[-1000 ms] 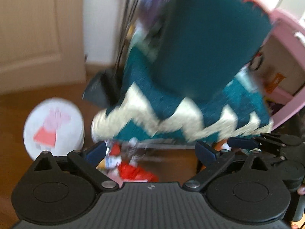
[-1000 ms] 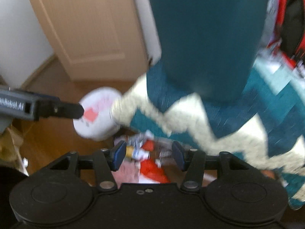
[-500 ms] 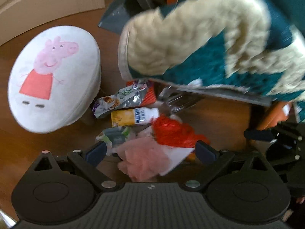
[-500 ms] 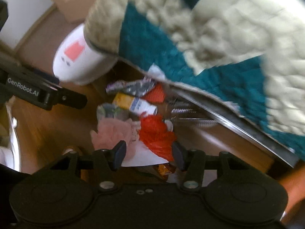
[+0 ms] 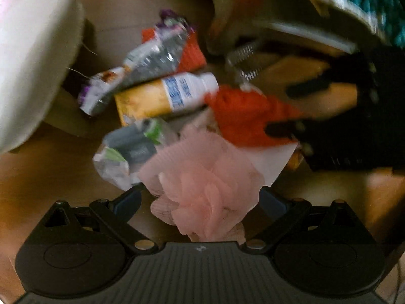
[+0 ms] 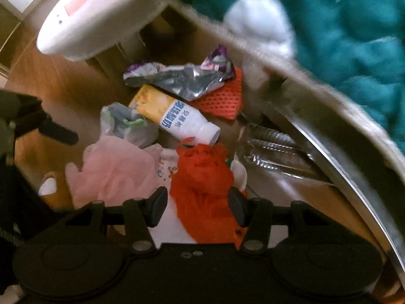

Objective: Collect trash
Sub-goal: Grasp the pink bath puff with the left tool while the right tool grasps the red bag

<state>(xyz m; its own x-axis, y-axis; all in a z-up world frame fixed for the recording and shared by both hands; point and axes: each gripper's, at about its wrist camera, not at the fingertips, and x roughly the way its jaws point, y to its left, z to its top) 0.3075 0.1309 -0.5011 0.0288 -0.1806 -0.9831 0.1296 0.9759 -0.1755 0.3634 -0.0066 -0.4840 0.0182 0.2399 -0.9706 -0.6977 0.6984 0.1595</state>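
A heap of trash lies on the wooden floor under a chair. A pink mesh pouf (image 5: 202, 185) sits between the fingers of my open left gripper (image 5: 200, 202). A crumpled red net bag (image 6: 202, 177) fills the gap of my open right gripper (image 6: 197, 205). Behind them lie a yellow and white bottle (image 6: 174, 116), a silver foil wrapper (image 6: 182, 78), an orange mesh piece (image 6: 220, 98), a grey-green wrapper (image 6: 126, 124) and a clear plastic bottle (image 6: 273, 149). The right gripper also shows as a dark shape (image 5: 341, 126) at the right of the left wrist view.
A white round stool (image 6: 86, 17) with a pink cartoon print stands left of the heap. A teal and cream blanket (image 6: 341, 25) hangs over the chair's metal frame (image 6: 341, 169) at the right. A white sheet (image 5: 268, 162) lies under the red bag.
Both grippers have dropped down and closer to the heap. The pink pouf now lies between the left fingers and the red bag between the right ones.
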